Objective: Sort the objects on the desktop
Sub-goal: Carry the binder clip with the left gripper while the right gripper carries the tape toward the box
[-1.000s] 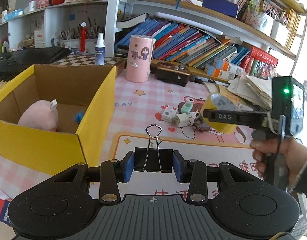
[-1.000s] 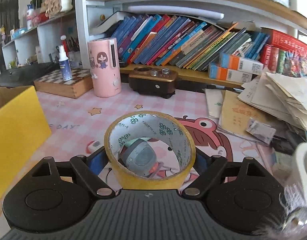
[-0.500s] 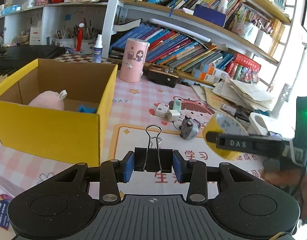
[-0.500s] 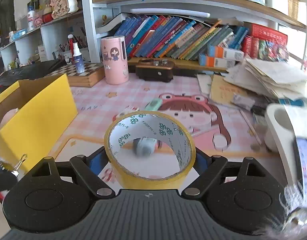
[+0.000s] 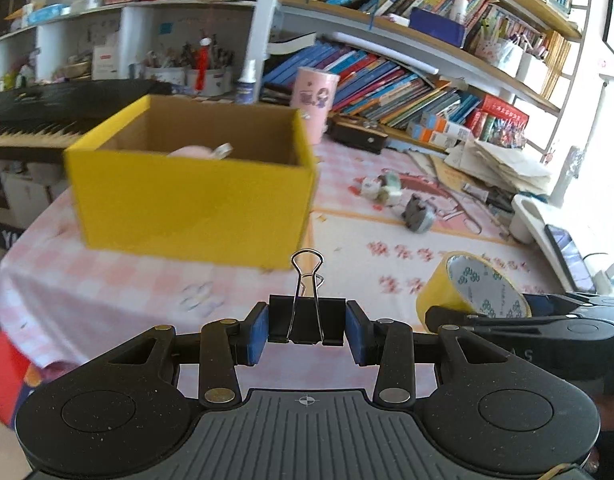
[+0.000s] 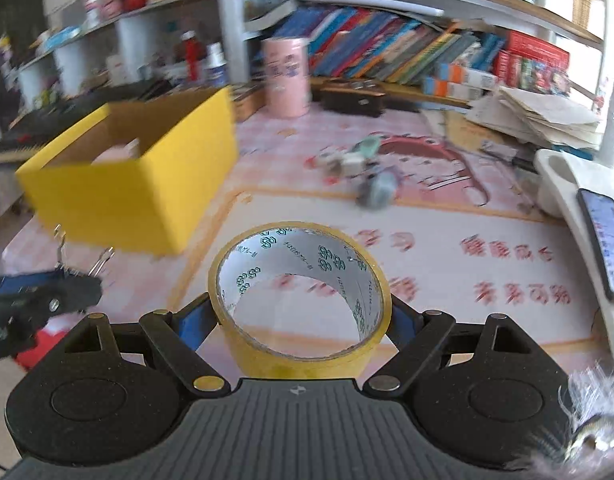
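Yellow box point(image 5: 191, 204) is the drop target: left tongs point(image 5: 307, 326) grip clip point(image 5: 306, 318), right tongs point(image 6: 303, 320) grip tape point(image 6: 301, 296); carry both over it, release

You held a black binder clip point(image 5: 306, 322) upright, wire loops up, clear of the desk. Your yellow tape roll point(image 6: 300, 296) sat tilted, its hole facing forward. The open yellow box point(image 5: 191, 208) stood near the desk's left edge, holding a pink plush point(image 5: 189, 151).
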The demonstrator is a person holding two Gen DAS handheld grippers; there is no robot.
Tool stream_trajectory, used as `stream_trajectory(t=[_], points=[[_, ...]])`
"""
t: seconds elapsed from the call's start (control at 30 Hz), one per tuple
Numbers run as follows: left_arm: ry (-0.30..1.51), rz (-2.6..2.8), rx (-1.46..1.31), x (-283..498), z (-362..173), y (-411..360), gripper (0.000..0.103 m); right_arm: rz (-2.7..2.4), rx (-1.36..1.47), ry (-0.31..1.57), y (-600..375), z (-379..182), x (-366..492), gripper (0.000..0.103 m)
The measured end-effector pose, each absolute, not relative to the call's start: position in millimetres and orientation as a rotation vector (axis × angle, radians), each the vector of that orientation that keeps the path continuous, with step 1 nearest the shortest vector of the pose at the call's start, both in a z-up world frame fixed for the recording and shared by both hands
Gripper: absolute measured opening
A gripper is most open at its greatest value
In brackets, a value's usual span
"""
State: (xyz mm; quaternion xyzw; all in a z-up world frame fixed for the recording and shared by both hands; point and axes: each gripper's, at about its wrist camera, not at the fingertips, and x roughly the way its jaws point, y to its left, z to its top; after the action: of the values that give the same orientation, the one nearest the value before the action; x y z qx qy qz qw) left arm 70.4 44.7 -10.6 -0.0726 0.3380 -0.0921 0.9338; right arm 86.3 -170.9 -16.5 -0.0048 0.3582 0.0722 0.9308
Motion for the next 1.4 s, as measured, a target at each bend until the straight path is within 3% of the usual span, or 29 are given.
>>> stream_trajectory(t=[0.57, 1.4], points=[[0.681, -0.137, -0.146, -4, -8, 122, 0.039, 0.257, -0.045, 0.768, -71, -18, -4, 0.085], [0.632, -0.043, -0.176, -28, 1, 162, 0.039, 0.381, -0.110, 0.741, -18, -8, -13, 0.085]])
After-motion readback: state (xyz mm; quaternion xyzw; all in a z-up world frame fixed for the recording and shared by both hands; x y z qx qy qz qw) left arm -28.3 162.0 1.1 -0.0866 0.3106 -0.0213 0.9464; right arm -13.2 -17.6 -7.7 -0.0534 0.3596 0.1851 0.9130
